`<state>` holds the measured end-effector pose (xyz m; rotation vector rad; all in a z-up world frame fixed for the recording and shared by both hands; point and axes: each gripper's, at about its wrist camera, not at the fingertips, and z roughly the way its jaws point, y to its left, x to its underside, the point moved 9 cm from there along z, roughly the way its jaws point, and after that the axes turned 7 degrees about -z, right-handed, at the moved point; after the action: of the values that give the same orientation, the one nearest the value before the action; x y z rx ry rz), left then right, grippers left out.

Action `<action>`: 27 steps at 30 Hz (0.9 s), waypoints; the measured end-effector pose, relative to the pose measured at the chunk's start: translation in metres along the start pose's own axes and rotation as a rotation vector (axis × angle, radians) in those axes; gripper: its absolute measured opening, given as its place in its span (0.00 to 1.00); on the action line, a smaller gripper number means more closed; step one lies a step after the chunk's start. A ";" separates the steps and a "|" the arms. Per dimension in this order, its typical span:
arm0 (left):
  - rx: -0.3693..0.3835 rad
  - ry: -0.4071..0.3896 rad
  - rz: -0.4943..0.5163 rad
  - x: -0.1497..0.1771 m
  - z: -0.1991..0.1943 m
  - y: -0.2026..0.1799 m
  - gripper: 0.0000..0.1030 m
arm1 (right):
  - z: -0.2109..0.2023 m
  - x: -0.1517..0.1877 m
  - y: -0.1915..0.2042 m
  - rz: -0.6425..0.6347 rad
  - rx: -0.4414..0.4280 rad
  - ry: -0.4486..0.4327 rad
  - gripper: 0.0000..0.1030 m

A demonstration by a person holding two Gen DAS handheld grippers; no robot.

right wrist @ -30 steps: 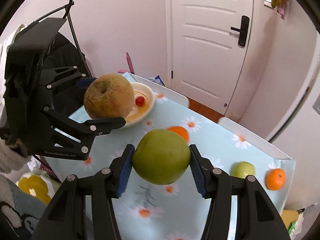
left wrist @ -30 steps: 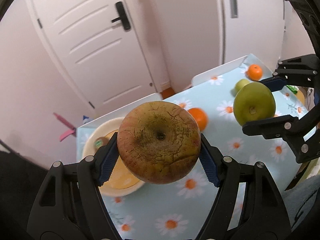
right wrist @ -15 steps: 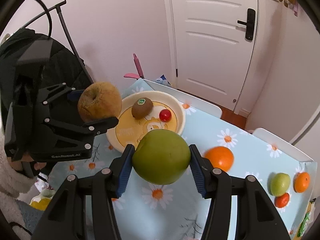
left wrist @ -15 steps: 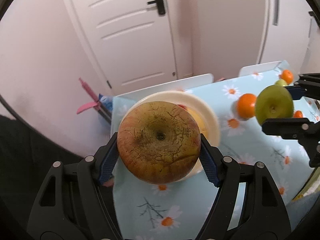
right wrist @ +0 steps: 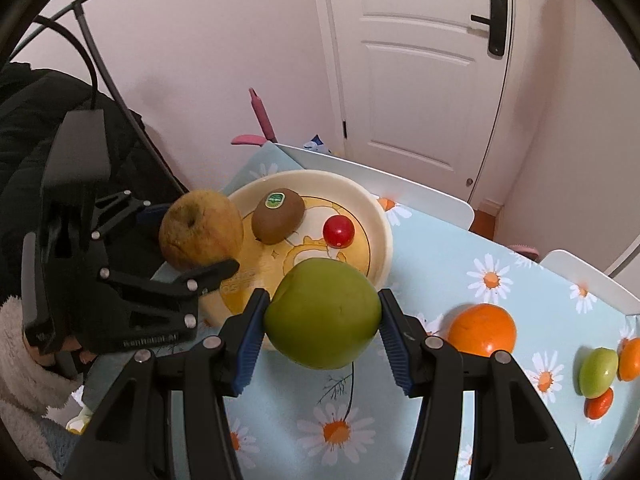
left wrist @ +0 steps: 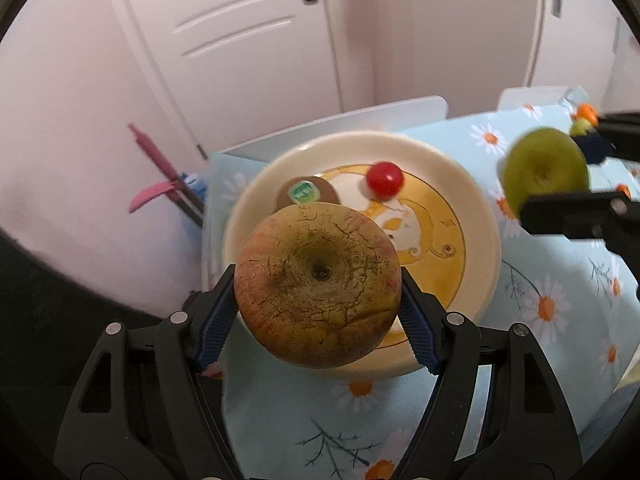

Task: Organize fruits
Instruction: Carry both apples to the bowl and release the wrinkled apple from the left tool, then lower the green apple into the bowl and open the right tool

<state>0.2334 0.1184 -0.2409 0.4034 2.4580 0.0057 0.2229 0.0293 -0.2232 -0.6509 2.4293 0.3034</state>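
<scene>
The tabletop (right wrist: 532, 320), covered by a pale blue daisy cloth, is seen spreading ahead of both pairs of fingers and serves as the place from which loose fruit is being gathered. The cream plate (right wrist: 384, 236), printed with a yellow picture, is set just beyond the fingers of both grippers, near the far left corner of the cloth, and is judged to be the collecting point, since a kiwi (right wrist: 278, 215) with a green sticker and a small red fruit (right wrist: 338, 231) are already lying in it.

The russet apple (left wrist: 318, 290) is clamped between the fingers of the left gripper (left wrist: 318, 312), the blue pads being pressed on its two flanks so that it is carried clear of the plate, above its near rim. The green apple (right wrist: 322, 314) is clamped in the same way by the right gripper (right wrist: 322, 330), held above the cloth just short of the plate's near edge (a sideways grip across the widest part is presumably chosen so the round fruit cannot roll out).

Both fruits are judged to be on their way into the plate, with neither yet set down.

Well to the right of the right fingers, an orange (right wrist: 482, 330) is left on the cloth; further right, a smaller green fruit (right wrist: 598, 372) is lying against two small orange ones, all yet to be collected.
</scene>
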 end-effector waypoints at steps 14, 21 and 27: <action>0.052 -0.041 0.006 -0.005 0.000 -0.010 1.00 | 0.010 0.002 -0.017 0.049 0.021 0.011 0.49; 0.024 -0.074 -0.055 -0.012 -0.025 0.004 1.00 | 0.000 -0.003 -0.021 0.049 0.011 0.000 0.49; -0.008 -0.070 -0.107 -0.002 -0.042 0.013 1.00 | 0.000 -0.011 -0.018 0.007 -0.013 0.001 0.49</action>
<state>0.2131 0.1347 -0.2047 0.2642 2.4064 -0.0428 0.2396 0.0179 -0.2176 -0.6489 2.4332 0.3218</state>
